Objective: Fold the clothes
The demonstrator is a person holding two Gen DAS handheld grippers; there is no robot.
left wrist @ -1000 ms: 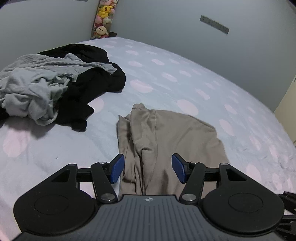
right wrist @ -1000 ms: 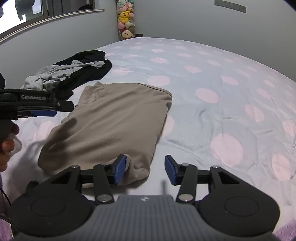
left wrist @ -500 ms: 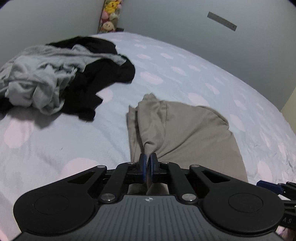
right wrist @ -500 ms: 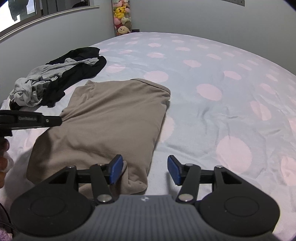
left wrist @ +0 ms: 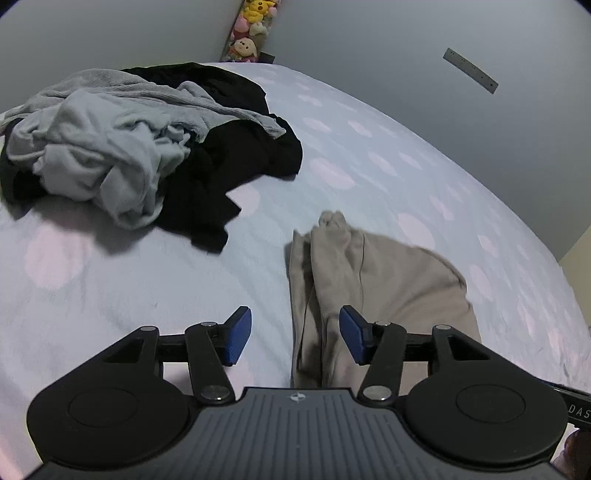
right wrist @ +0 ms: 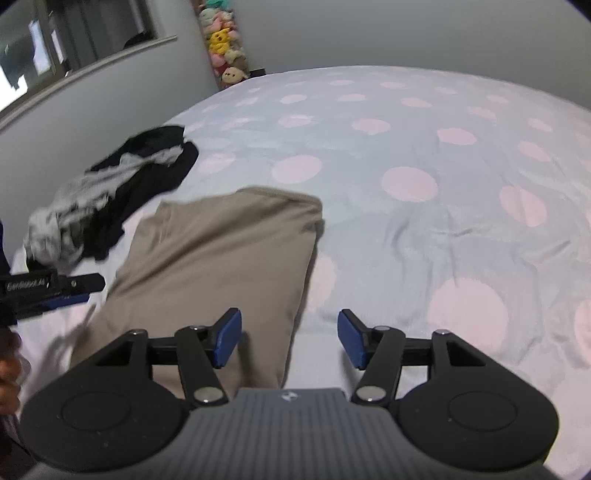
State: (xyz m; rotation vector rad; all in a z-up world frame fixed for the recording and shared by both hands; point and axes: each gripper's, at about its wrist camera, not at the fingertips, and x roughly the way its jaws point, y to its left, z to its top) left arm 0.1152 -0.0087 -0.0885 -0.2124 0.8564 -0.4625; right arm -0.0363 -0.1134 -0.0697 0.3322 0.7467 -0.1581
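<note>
A tan garment (left wrist: 388, 288) lies folded flat on the spotted bedsheet (left wrist: 110, 295); its left edge is bunched into ridges. My left gripper (left wrist: 295, 338) hovers open over that near left edge, nothing between its blue pads. In the right wrist view the same tan garment (right wrist: 221, 258) shows as a smooth rectangle. My right gripper (right wrist: 288, 341) is open above its near right corner, holding nothing. The left gripper (right wrist: 59, 288) juts in from the left edge of that view, held by a hand (right wrist: 9, 369).
A heap of grey clothes (left wrist: 103, 147) on black clothes (left wrist: 229, 166) sits at the left of the bed, also seen as a heap (right wrist: 110, 199) in the right view. Plush toys (left wrist: 247, 33) stand in the far corner. Walls ring the bed.
My left gripper was open a second ago, shut on the tan garment's edge half a second ago, and now stands open and shifted left. The right gripper stayed open and rose slightly.
</note>
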